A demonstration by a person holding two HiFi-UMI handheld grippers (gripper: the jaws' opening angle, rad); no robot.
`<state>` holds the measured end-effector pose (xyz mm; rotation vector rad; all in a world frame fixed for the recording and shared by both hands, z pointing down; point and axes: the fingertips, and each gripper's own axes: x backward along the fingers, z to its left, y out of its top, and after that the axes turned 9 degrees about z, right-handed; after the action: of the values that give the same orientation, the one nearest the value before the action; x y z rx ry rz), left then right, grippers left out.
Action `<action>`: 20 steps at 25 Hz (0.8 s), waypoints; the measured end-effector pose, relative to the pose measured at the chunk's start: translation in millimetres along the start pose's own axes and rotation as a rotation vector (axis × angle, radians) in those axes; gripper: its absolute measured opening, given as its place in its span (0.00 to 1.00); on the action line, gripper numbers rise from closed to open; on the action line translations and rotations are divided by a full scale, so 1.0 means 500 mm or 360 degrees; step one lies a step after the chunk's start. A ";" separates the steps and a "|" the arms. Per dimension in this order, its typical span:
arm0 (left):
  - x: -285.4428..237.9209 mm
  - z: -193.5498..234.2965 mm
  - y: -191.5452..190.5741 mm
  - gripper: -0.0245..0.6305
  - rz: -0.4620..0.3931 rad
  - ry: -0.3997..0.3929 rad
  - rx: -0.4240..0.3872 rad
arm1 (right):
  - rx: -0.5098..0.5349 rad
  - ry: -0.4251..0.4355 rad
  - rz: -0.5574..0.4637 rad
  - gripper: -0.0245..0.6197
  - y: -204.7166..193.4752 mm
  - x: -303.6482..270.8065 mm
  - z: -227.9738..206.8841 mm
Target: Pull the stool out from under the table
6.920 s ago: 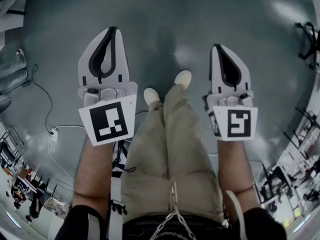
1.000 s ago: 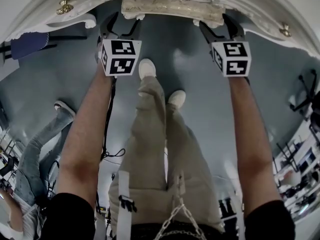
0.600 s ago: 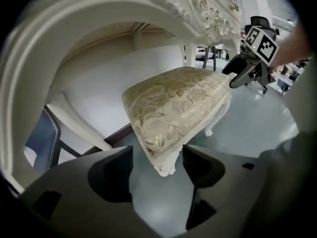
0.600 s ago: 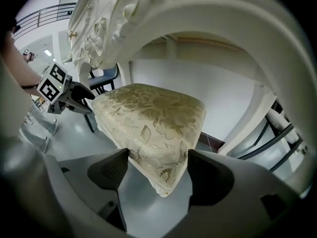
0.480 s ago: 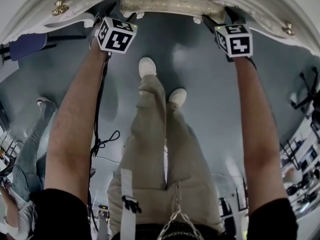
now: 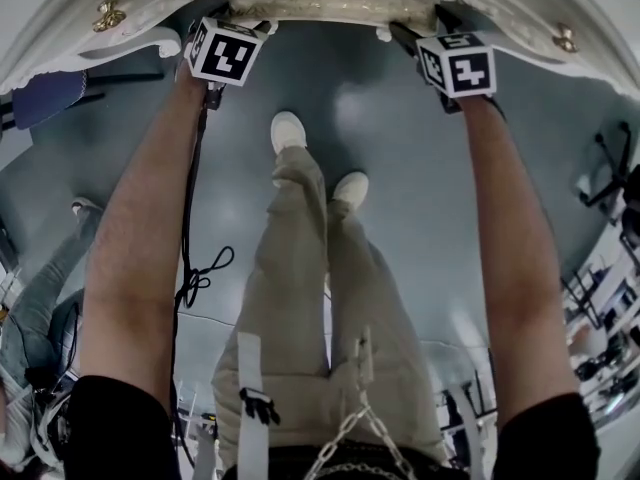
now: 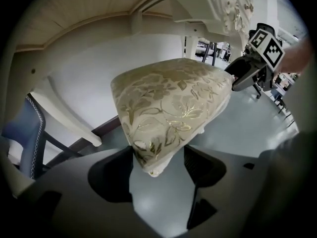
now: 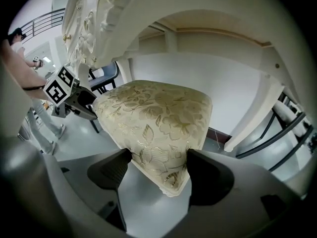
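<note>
We were reaching for the stool (image 7: pixel 173 103), tucked under the bench (image 6: pixel 70 43). Our left gripper (image 7: pixel 157 170) and right gripper (image 8: pixel 158 175) had just been opening wide, each around one of its corners. Next, we judged, squeeze and pull back.

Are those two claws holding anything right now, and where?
Nothing is gripped yet. The left claw and right claw have just been opening, each straddling a corner of the stool cushion.
</note>
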<state>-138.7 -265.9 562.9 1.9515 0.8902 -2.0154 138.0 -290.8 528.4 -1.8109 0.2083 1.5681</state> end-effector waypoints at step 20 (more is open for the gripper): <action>0.030 -0.040 -0.120 0.51 0.0038 0.0038 0.0102 | 0.0053 0.0044 0.0047 0.58 -0.066 0.017 0.089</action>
<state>-155.5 -203.1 566.6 2.0142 0.8132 -2.0358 122.6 -237.4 534.2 -1.8119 0.2737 1.5517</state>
